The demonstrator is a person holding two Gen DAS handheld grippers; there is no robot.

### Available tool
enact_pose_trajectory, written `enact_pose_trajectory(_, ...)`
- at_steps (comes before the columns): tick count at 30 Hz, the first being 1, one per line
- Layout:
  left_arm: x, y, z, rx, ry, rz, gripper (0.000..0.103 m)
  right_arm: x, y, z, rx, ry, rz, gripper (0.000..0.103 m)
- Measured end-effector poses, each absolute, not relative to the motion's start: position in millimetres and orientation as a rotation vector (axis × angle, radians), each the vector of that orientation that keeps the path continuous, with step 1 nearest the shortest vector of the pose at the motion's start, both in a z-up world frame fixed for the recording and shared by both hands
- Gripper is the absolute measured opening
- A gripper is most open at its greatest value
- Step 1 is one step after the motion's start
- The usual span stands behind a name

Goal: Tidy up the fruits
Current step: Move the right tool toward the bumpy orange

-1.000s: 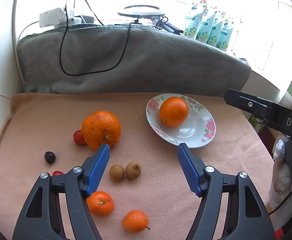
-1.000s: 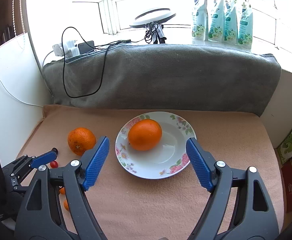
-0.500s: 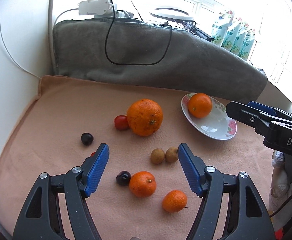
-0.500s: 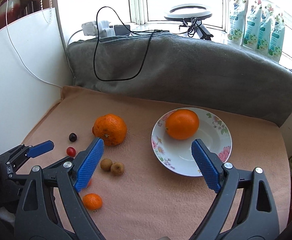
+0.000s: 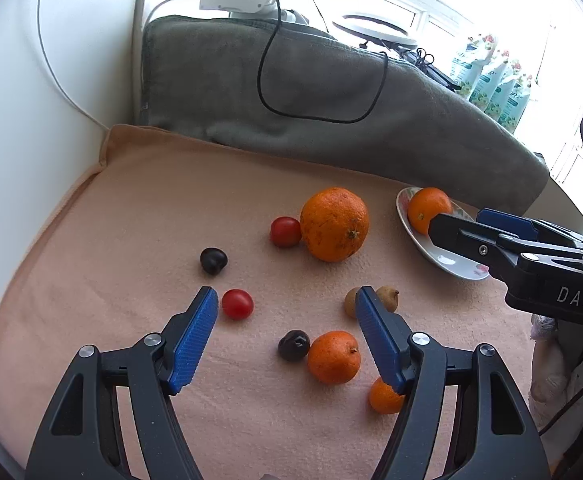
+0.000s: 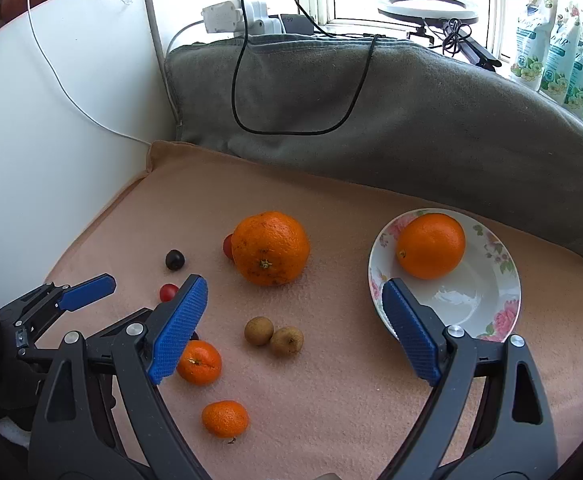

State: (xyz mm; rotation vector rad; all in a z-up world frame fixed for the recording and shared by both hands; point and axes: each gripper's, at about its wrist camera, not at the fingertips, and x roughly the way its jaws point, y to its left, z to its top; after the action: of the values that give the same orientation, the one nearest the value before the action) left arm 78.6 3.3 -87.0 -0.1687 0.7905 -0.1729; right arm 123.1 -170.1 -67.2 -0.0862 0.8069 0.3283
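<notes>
With both hand-held grippers, left and right, open and empty, straddle the big orange squarely before carrying it right to the plate.

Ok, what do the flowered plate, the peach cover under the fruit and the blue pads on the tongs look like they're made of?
Plate: likely glazed ceramic, possibly melamine; glossy white with bright glare spots and printed pink flowers.
Peach cover: soft fabric, like fleece or terry; matte, fuzzy nap, rolled edge at the back.
Blue pads: probably rubber or textured plastic; fine cross-hatched grip pattern, dull sheen, mounted on black arms that look like moulded plastic.
</notes>
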Motion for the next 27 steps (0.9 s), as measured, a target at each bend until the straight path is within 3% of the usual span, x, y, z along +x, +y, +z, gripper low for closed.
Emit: enact_pose_trajectory(27,128,3,-119,-0.241,0.885,-0.252,0.071,195,-152,-104,0.004,0.975,0.461,0.091)
